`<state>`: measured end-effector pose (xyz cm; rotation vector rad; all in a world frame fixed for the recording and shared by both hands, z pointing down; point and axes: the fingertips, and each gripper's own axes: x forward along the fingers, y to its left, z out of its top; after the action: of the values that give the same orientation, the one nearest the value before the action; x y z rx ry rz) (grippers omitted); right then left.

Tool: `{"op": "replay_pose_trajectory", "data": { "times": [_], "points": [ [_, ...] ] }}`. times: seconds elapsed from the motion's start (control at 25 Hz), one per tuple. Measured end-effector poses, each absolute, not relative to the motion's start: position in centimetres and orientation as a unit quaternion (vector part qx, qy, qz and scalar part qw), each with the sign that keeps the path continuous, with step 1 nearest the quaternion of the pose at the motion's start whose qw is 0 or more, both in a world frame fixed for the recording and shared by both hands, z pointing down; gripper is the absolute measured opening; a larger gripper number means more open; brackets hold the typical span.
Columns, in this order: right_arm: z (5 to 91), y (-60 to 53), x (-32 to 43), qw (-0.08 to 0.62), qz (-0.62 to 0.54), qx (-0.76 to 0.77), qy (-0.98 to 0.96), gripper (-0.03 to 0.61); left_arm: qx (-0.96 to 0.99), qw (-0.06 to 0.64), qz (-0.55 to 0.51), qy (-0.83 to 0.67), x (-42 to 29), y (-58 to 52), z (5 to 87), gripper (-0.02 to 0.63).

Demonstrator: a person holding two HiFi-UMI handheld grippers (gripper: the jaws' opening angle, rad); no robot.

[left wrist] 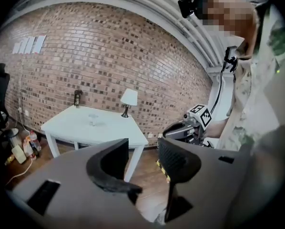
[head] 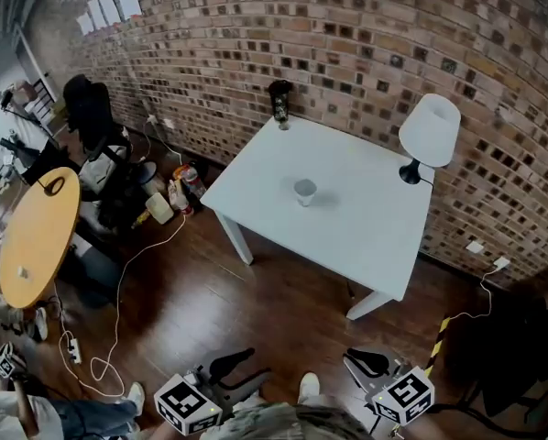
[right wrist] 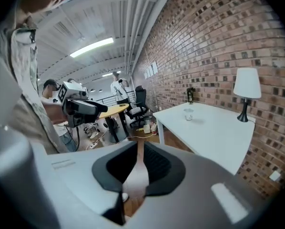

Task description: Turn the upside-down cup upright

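Left hand-held gripper (left wrist: 145, 160) has its jaws apart with nothing between them; right hand-held gripper (right wrist: 140, 149) shows only a narrow slit and is also empty. Both are well short of the table (head: 366, 232). Cup (head: 304, 191) sits alone mid-table, well apart from the lamp (head: 430, 136) and the dark bottle-like item (head: 280, 102) at the back edge. We judge the cup small, light, stiff and thin-walled, maybe slick. Glass or plastic we can't tell, so squeeze gently. Best hold is across the side wall at mid-height, leaving room to roll it over. Count: two hand-held grippers, one cup, one lamp, one dark item.
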<state>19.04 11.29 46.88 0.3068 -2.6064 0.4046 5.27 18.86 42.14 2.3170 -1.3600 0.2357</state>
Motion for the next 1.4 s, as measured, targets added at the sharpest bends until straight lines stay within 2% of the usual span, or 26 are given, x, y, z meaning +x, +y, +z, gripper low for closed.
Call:
{"op": "replay_pose_trajectory", "data": {
  "times": [0.4, 0.76, 1.4],
  "points": [
    [43.0, 23.8, 19.7, 0.209, 0.113, 0.174, -0.956, 0.087, 0.853, 0.214, 0.063, -0.473, 5.7, 33.3, 39.6, 0.196],
    [42.0, 38.6, 17.5, 0.200, 0.100, 0.212, -0.951, 0.091, 0.856, 0.222, 0.078, -0.459, 2.5, 46.1, 41.3, 0.196],
    [40.5, 45.5, 14.8, 0.242, 0.069, 0.186, -0.950, 0.081, 0.863, 0.226, 0.046, -0.449, 2.0, 51.5, 41.6, 0.195]
  ]
}}
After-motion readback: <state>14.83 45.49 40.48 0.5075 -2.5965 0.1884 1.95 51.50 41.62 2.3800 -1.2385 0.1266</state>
